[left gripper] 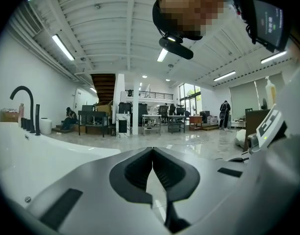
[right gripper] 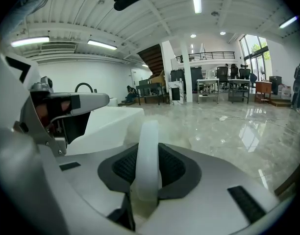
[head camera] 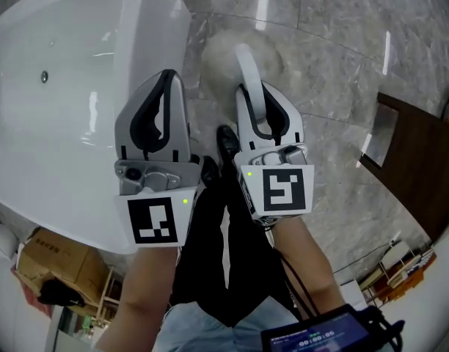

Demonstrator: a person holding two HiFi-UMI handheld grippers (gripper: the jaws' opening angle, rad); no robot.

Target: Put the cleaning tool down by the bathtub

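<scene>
The white bathtub (head camera: 56, 86) fills the left of the head view, and its rim (right gripper: 108, 121) shows at the left of the right gripper view. The cleaning tool has a white curved handle (head camera: 249, 68) and a pale fluffy head (head camera: 224, 53) down at the marble floor beside the tub. My right gripper (head camera: 260, 94) is shut on that handle (right gripper: 147, 155), which stands up between its dark pads. My left gripper (head camera: 169, 75) hovers over the tub's edge, next to the right one. Its jaws (left gripper: 151, 153) meet with nothing between them.
The person's black shoes (head camera: 226, 144) stand on the grey marble floor below the grippers. A dark wooden panel (head camera: 422, 160) is at the right and a cardboard box (head camera: 52, 259) under the tub's near side. A black faucet (left gripper: 25, 99) rises from the tub's far rim. Tables and people are far across the hall.
</scene>
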